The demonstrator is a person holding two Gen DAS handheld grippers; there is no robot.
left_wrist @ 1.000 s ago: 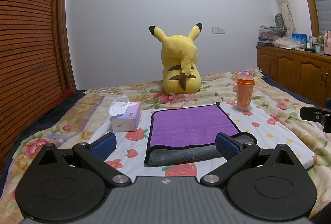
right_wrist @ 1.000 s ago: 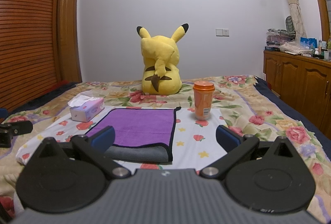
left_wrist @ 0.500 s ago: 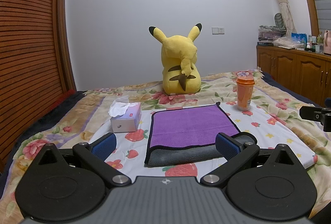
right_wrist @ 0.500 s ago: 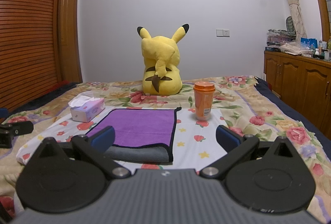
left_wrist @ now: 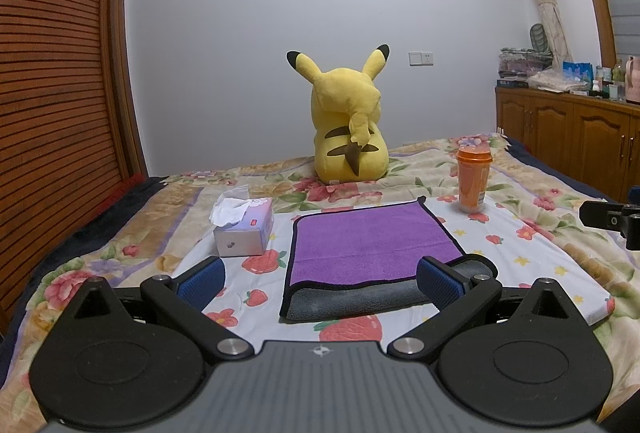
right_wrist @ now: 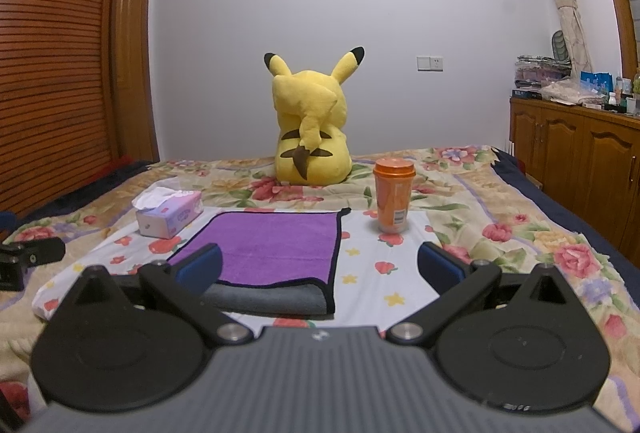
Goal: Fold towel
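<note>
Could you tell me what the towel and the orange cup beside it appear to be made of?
The towel looks like soft microfibre: a matte purple napped face, a grey underside showing at the near fold, and black stitched edging. The orange cup appears to be smooth, slightly glossy plastic with a ridged lid and a printed label, though coated paper cannot be ruled out.

Low, side-by-side, facing towel (left_wrist: 372,237)

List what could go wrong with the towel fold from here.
1. The orange cup stands upright just off the towel at its far right corner; a sweeping right gripper might tip it.
2. The tissue box sits close to the towel's left edge and could be nudged by the left gripper.
3. The soft bedspread may bunch, skewing the fold.
</note>
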